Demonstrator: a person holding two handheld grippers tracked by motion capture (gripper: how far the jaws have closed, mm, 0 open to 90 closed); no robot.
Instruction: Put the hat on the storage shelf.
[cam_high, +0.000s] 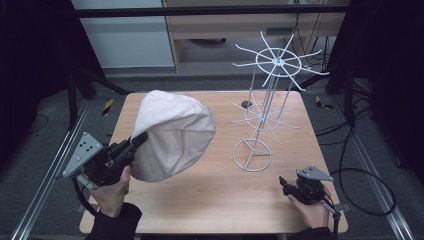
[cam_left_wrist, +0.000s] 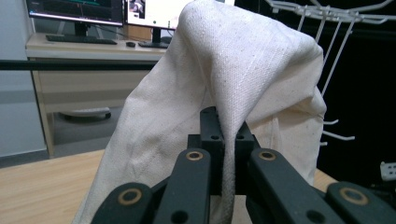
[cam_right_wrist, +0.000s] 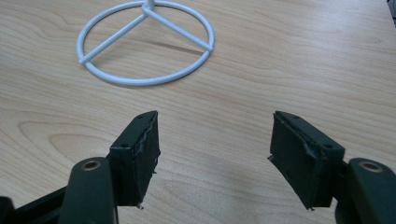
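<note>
A cream cloth hat hangs lifted over the left half of the wooden table, its crown bulging up and to the right. My left gripper is shut on the hat's edge; in the left gripper view a fold of the cloth runs down between the two black jaws. A white wire display rack with two tiers of hooks stands right of centre on a ring base. My right gripper rests low near the table's front right corner, open, with nothing between its pads.
The wooden table has bare room in front of the rack and the hat. A desk with monitors stands beyond the far edge. Cables trail on the floor at the right, and metal rails run along both sides.
</note>
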